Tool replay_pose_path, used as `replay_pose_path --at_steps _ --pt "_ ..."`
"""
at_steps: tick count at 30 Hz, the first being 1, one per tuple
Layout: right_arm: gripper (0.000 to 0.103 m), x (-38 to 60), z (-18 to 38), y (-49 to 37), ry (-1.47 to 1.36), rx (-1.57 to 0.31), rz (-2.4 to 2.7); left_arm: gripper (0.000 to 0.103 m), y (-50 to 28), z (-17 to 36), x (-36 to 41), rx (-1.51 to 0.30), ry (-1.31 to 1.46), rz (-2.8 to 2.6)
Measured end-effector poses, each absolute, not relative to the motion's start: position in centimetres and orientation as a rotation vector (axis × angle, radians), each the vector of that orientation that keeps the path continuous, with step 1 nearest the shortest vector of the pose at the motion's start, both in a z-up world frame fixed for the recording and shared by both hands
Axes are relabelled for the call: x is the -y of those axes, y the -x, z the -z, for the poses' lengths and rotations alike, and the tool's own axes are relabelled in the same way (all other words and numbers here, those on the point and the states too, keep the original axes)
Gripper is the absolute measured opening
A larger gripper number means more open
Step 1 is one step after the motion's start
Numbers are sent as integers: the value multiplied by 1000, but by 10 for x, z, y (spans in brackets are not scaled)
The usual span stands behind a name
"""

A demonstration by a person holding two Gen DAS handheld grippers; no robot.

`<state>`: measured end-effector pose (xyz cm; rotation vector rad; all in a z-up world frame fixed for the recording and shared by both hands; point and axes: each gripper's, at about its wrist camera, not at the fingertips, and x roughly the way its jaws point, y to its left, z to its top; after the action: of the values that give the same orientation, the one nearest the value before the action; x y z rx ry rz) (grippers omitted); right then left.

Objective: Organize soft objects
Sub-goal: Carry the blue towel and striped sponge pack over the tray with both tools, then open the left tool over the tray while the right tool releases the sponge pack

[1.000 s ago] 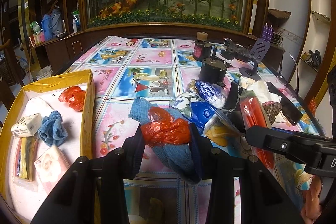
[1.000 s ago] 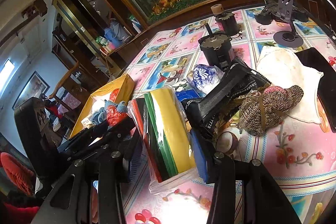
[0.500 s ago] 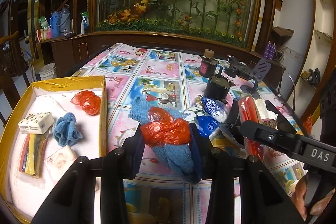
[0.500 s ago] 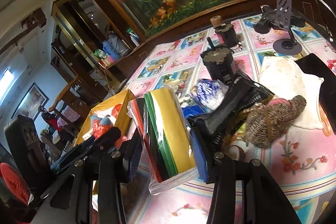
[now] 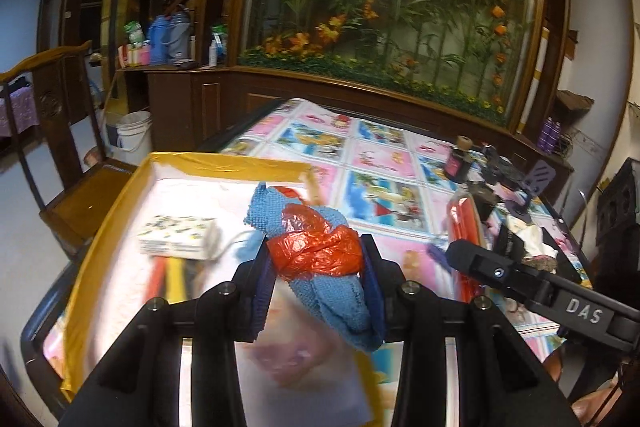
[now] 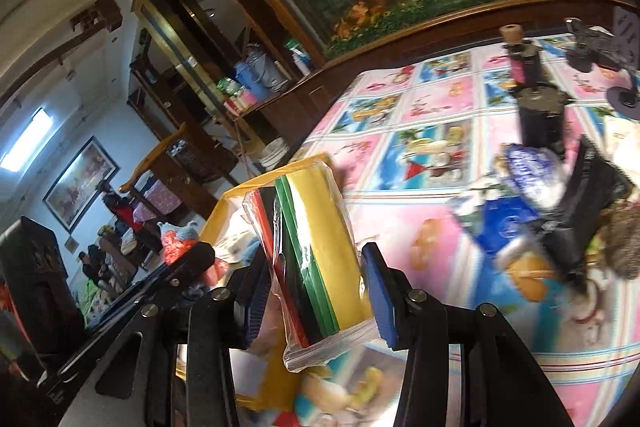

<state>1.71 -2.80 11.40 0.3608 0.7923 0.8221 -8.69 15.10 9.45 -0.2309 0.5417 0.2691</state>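
Both grippers carried toward yellow box point(image 5: 120, 195), left jaws grasping towel bundle point(image 5: 316, 255), right grasping cloth pack point(image 6: 320, 251).

White "DAS" lettering on the right claw point(image 5: 460, 251) body

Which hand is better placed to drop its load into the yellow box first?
Left. The left gripper holds the blue cloth bundle right above the yellow box. The right gripper, holding the bagged coloured sheets, seems nearer the box's rim than its inside.
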Motion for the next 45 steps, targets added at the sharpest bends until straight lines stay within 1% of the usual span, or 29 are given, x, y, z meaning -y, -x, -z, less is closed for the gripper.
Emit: replay_pose_path --at_steps 5,11,20,26,28,29,30,34,37,39,41,45 --pt "49 -23 -117 1 -323 -815 -909 39 103 -85 -185 -564 252 -345" --pt "49 -72 -107 16 -251 -861 -947 39 118 -74 -223 -588 311 -413" --pt "49 -90 -84 12 -202 -952 -923 39 124 -41 -248 -684 370 -418" --pt "51 -95 -78 12 -163 -970 -920 40 122 -39 -250 -697 372 -409" --pt "51 -94 -80 15 -152 -962 -919 43 121 -37 -250 -705 377 -400" --pt "51 -94 -79 16 -150 -963 -920 50 122 -36 -251 -711 384 -396" --pt "51 -95 -78 17 -151 -966 -923 52 122 -36 -252 -713 394 -391" --pt "52 -94 -78 19 -151 -974 -930 54 122 -34 -253 -714 408 -367" --pt "58 -93 -79 20 -154 -978 -940 57 120 -33 -252 -727 408 -353" --pt "59 -91 -80 20 -161 -972 -947 57 120 -33 -252 -724 410 -352" --pt "63 -90 -82 21 -171 -966 -955 57 121 -33 -252 -717 415 -349" --pt "63 -83 -87 21 -204 -944 -962 57 121 -34 -252 -711 419 -351"
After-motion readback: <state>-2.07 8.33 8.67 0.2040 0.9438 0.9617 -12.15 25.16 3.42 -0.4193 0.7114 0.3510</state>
